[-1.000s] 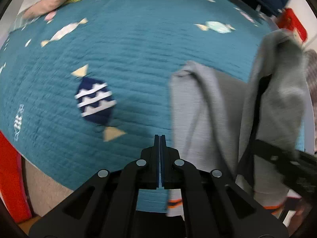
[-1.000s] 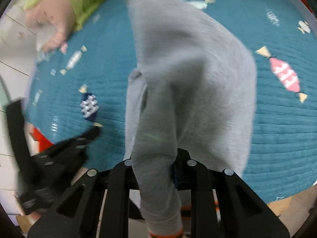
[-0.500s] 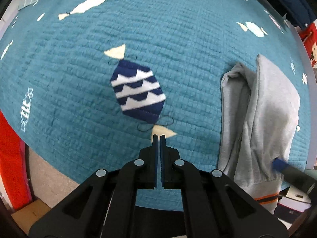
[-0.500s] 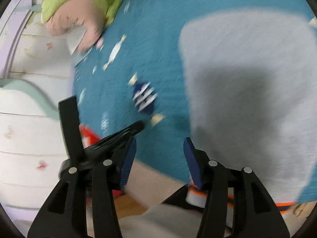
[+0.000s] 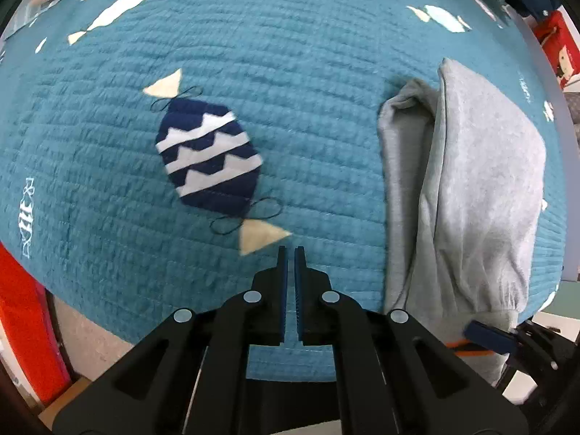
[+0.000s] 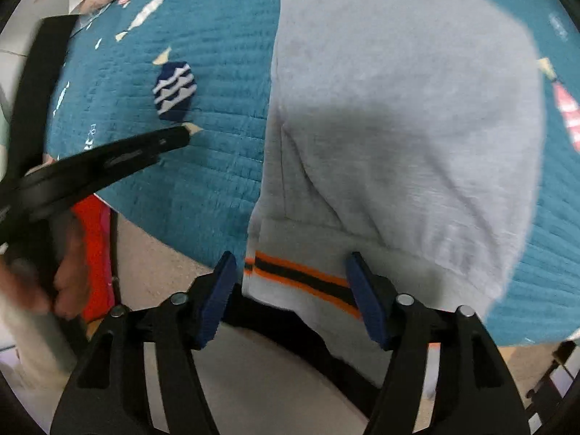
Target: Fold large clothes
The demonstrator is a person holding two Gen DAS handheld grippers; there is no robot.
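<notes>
Writing: no readable brand or lettering is showing in either view.
Garment: a light grey fleece garment point(image 6: 398, 127) with an orange-and-black striped ribbed cuff point(image 6: 301, 279) is lying folded over itself on the teal quilted cover point(image 5: 290, 54) printed with candy shapes, its cuff end hanging over the near edge at 6 o'clock.
Left claw point(image 5: 291, 253): it is sitting all but shut with nothing between its jaws, pointing down just at 5 o'clock of the navy-and-white zigzag candy patch point(image 5: 208, 156).
Right claw point(image 6: 290, 272): its blue-padded jaws are closing while standing apart either side of the striped cuff, not pressing it.
Left view only: the garment is lying at 3 o'clock, showing its layered fold.
Right view only: a hand point(image 6: 54, 282) is gripping the left tool at 9 o'clock.
</notes>
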